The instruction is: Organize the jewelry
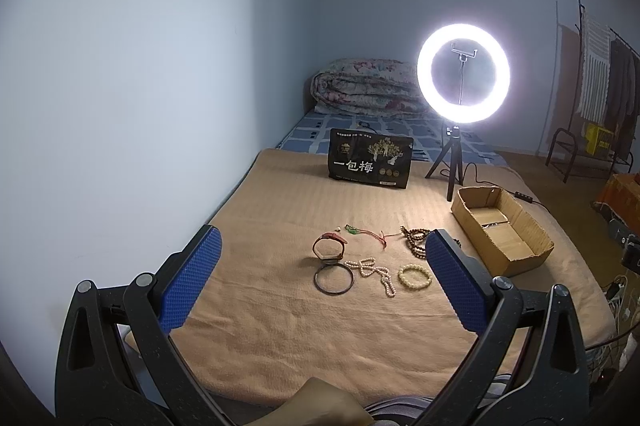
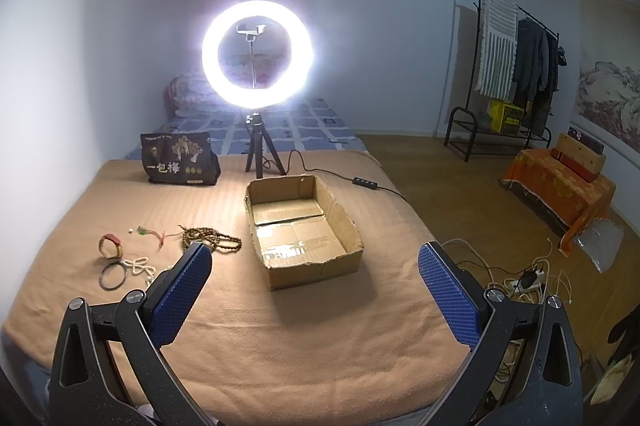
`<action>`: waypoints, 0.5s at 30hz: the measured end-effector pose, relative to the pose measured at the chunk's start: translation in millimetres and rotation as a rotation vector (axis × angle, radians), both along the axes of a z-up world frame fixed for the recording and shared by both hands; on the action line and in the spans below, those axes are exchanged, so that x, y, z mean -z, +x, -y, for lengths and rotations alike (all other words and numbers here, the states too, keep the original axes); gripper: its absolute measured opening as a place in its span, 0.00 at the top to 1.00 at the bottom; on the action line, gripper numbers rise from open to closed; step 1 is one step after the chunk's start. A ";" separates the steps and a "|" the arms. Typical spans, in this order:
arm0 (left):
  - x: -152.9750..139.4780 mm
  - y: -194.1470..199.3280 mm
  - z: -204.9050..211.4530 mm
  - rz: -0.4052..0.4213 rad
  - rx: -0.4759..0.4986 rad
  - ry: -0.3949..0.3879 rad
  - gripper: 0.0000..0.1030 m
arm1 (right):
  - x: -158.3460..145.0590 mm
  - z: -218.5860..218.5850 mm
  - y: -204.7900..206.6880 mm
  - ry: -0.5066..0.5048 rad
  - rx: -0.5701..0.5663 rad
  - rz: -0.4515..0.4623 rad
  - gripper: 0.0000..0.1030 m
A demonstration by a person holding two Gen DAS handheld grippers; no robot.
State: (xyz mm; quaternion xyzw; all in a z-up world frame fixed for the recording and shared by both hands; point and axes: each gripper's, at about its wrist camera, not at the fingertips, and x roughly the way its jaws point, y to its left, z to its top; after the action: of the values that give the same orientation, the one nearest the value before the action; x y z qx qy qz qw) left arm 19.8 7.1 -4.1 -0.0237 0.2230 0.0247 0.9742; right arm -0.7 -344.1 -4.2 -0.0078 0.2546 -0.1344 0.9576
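Left tongs [image 1: 320,286] and right tongs [image 2: 316,290] both spread wide, holding nothing. Jewelry on bed blanket [image 1: 280,338]: cream bracelet [image 1: 415,277] at 1 o'clock of left tongs. Cardboard box [image 2: 316,272] empty, 12 o'clock of right tongs. Judgement: descend vertically, straddle one bead side, avoid pearl strand [image 1: 374,272].

Left gripper [image 1: 323,246] and right gripper [image 2: 315,260] both spread wide, holding nothing

Jewelry on the blanket — one watch [image 1: 329,246], one dark bangle [image 1: 334,279], one pearl strand [image 1: 374,273], one cream bead bracelet [image 1: 415,277], one wooden bead string [image 1: 414,240], one red-cord pendant [image 1: 366,232] — plus one cardboard box [image 2: 338,216].
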 end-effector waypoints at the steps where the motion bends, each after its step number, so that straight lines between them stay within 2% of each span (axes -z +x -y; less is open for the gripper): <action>1: 1.2 1.6 1.6 -0.001 0.000 0.001 0.00 | 0.3 -0.1 1.3 -0.001 -0.001 -0.002 0.00; 15: 15.3 29.7 -2.7 -0.031 -0.001 0.035 0.00 | 9.1 0.4 33.3 -0.019 -0.057 -0.017 0.00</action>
State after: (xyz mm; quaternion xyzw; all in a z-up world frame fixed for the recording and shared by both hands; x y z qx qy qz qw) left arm 49.5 9.8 -19.3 -0.0066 0.2373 0.0295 0.9710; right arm 32.6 -344.5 -13.3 -0.0254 0.2610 -0.1095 0.9588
